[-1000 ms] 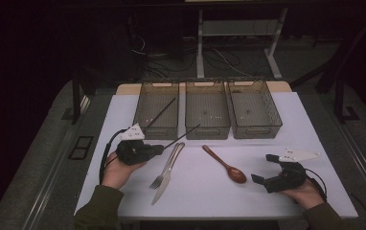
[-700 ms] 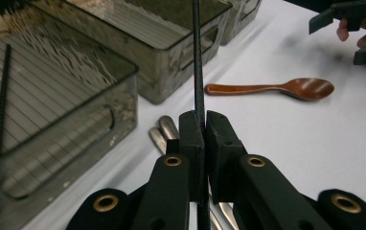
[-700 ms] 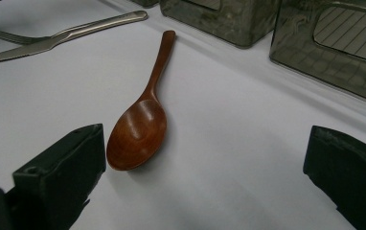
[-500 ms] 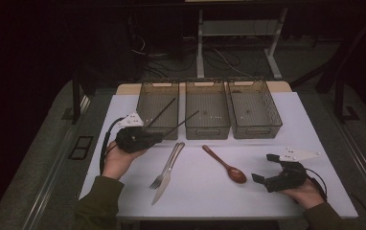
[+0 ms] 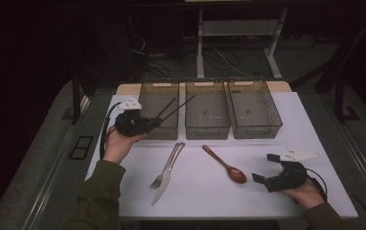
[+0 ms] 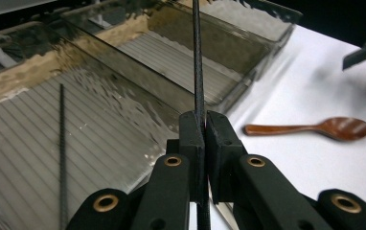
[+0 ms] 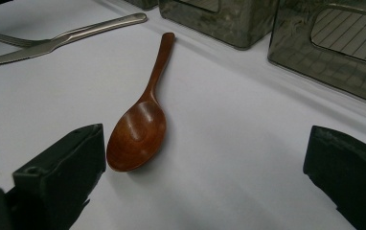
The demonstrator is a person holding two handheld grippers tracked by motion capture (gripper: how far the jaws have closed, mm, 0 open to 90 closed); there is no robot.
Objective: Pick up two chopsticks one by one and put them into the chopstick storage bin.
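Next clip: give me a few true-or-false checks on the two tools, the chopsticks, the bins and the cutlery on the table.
1. The left tool is shut on a black chopstick. True.
2. The right tool grips the wooden spoon. False: its jaws stand wide open, and the spoon lies on the table between and ahead of them.
3. A second chopstick already lies in the left bin. True.
4. The fork and the knife are in the middle bin. False: they lie side by side on the table in front of the bins.
5. Three bins stand in a row at the far side of the table. True.
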